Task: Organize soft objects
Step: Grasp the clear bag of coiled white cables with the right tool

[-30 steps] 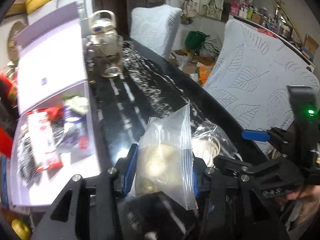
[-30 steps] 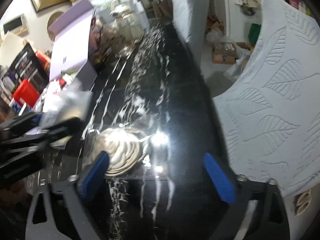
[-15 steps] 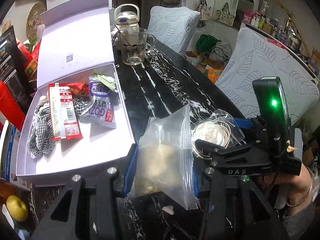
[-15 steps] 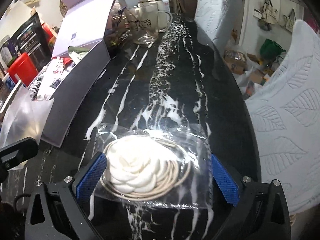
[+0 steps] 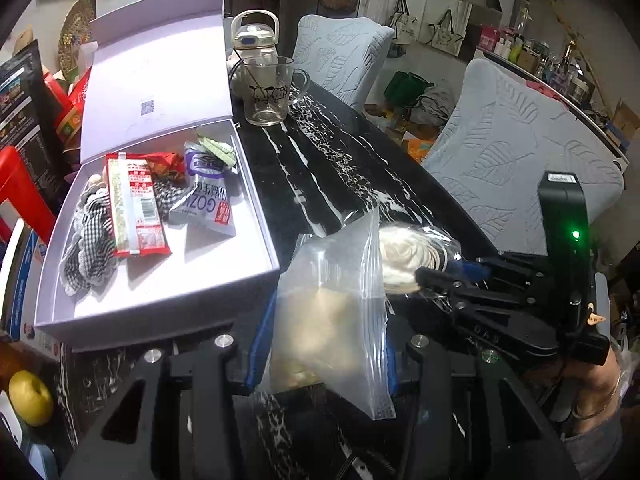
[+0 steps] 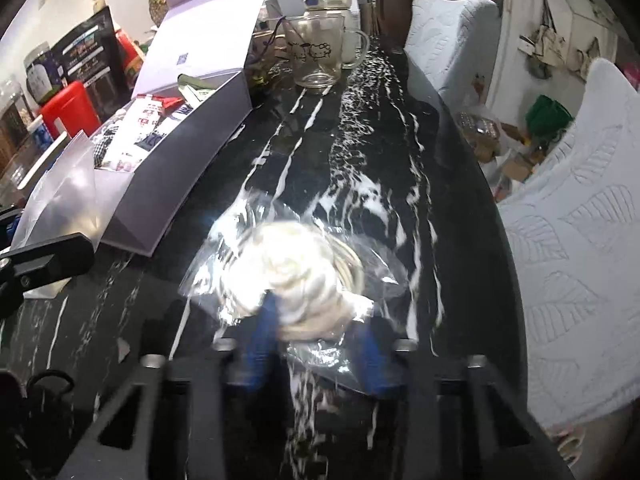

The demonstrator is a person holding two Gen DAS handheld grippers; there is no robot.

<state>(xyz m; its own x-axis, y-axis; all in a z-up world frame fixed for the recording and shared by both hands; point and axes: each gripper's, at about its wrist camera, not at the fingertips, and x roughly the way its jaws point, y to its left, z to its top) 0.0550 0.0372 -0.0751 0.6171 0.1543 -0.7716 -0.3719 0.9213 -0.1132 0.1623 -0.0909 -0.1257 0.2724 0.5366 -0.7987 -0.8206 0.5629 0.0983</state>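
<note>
Left wrist view: at the bottom centre of the frame the left gripper is clamped on a frosted zip bag with a pale lump inside, its blue pads pressing both sides. Just right of it, at centre right, the right gripper reaches in from the right edge and pinches a clear bag holding a white coiled soft item, which lies on the black marble table. Left of centre sits an open lilac box, holding a checked cloth, a red-and-white packet and a silver pouch. Farther off, in the upper middle, stand a glass mug and a cream kettle, with two leaf-patterned chairs along the right.

In the right wrist view, the right gripper at lower centre has narrowed onto the clear bag, blue pads against its near edge, though motion blurs them. The lilac box lies in the upper left.
</note>
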